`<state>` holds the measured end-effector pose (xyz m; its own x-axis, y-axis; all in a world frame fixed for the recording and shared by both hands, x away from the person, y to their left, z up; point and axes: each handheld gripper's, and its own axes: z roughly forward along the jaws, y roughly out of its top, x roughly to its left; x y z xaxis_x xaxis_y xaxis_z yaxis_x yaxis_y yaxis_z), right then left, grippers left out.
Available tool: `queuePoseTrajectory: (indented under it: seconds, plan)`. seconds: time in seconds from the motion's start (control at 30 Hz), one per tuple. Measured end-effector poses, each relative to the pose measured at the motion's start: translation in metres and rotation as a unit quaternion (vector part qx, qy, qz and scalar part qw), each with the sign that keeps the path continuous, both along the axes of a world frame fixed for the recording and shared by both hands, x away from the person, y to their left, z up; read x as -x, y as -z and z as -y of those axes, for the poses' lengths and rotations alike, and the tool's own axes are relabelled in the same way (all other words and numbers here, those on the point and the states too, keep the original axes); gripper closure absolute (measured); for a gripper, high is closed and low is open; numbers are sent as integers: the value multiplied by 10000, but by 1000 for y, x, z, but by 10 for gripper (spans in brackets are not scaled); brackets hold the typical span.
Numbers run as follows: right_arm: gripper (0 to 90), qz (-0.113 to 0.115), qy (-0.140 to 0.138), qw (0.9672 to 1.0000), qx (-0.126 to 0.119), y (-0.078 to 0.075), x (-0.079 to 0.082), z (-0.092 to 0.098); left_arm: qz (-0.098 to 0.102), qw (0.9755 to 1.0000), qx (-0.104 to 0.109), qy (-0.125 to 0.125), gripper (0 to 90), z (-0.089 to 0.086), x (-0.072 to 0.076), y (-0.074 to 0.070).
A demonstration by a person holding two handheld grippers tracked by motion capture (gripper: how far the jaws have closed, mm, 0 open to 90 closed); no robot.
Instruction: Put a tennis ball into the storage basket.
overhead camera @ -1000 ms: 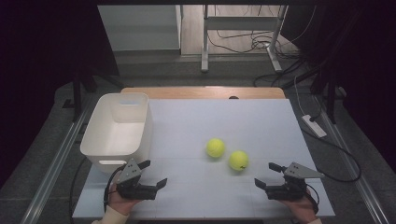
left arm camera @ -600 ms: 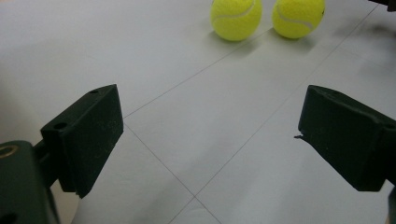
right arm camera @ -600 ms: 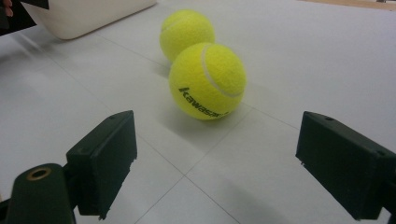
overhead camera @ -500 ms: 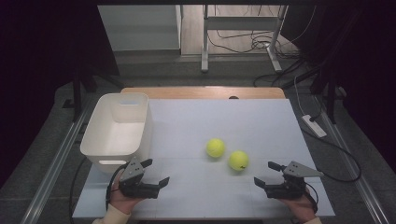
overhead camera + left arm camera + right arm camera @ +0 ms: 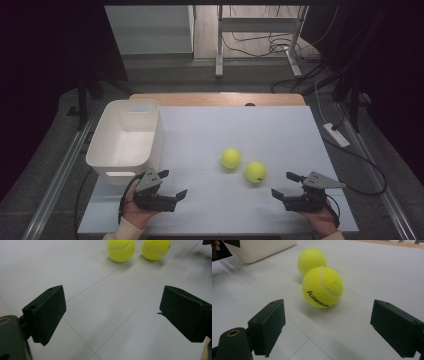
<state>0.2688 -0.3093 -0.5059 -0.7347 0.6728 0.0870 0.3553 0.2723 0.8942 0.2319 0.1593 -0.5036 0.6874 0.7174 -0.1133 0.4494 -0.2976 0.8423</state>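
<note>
Jaws wide on right gripper [image 5: 287, 185]; nearest ball [image 5: 255, 171] just ahead.

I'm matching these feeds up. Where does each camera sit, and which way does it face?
High view: above the near edge, facing forward-down at the white table; both hands show.
Left gripper view: on the left gripper, facing two yellow tennis balls.
Right gripper view: on the right gripper, facing them closer.
All share the balls.
</note>
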Motion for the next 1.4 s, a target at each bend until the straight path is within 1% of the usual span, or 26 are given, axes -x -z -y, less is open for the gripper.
queuePoseTrajectory:
  seconds: [0.13,0.27,0.43,0.57,0.67,0.83,1.03,1.2,1.4]
  plan:
    - [125,-7,-25,10000,31,0,0,0,5,10000,-26,61,80,4,-3,-2]
    - [128,-4,-55,10000,36,2,2,0,57,9999,-69,131,80,9,-6,-6]
    - [128,16,-27,10000,25,1,4,0,30,9998,-50,178,81,12,-6,-8]
    - [129,32,-13,10000,31,0,4,-1,33,9997,-114,234,82,17,-6,-10]
    - [129,24,-19,10000,30,0,3,-2,25,9996,-158,249,81,19,-9,-11]
    - [129,28,-28,10000,58,1,3,-2,7,9996,-146,249,82,21,-15,-16]
    - [129,39,-17,10000,59,1,3,-2,-33,9993,-201,310,82,28,-19,-20]
    - [130,51,9,10000,59,0,4,-1,-93,9992,-198,335,82,33,-25,-21]
    - [131,38,2,10000,57,1,4,-2,-89,9992,-189,350,82,36,-31,-23]
